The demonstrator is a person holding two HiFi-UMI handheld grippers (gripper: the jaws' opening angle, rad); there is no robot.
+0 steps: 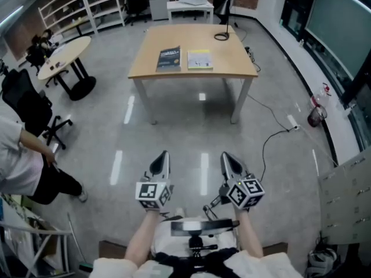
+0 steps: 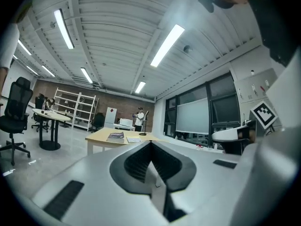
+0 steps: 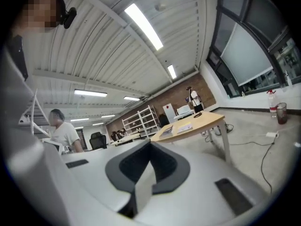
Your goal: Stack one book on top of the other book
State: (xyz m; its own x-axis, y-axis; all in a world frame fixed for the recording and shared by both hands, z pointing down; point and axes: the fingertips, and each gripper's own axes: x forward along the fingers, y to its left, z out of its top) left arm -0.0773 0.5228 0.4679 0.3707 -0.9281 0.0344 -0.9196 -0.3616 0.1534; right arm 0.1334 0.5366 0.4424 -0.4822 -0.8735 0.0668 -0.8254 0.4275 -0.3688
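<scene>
Both pairs of jaws are pressed together, and nothing is between them. The left gripper [image 1: 164,154] and the right gripper [image 1: 225,155] are held side by side, down low, pointing level into the room. Past them is a wide bit of bare floor [image 1: 174,132], so the first job, I think, is to walk up close. A thin wire [image 1: 272,135] lies on the floor to the right, so it is best to keep to the middle and not trip.

Farther off is the table [image 1: 174,36]. A dark book [image 1: 168,58] and a yellow book [image 1: 200,59] lie flat near its front edge, just beside each other with a thin gap. The dark one is on the left and the yellow one is on the right. Neither is on top of the other yet.

To do it well, the jaws must open before they reach a book. A flat book is hard to pinch from above. It may help to slide one a little over the table's edge, grab its side, lift it, and lay it square on the other. The other gripper can hold the bottom book so it does not slip.
</scene>
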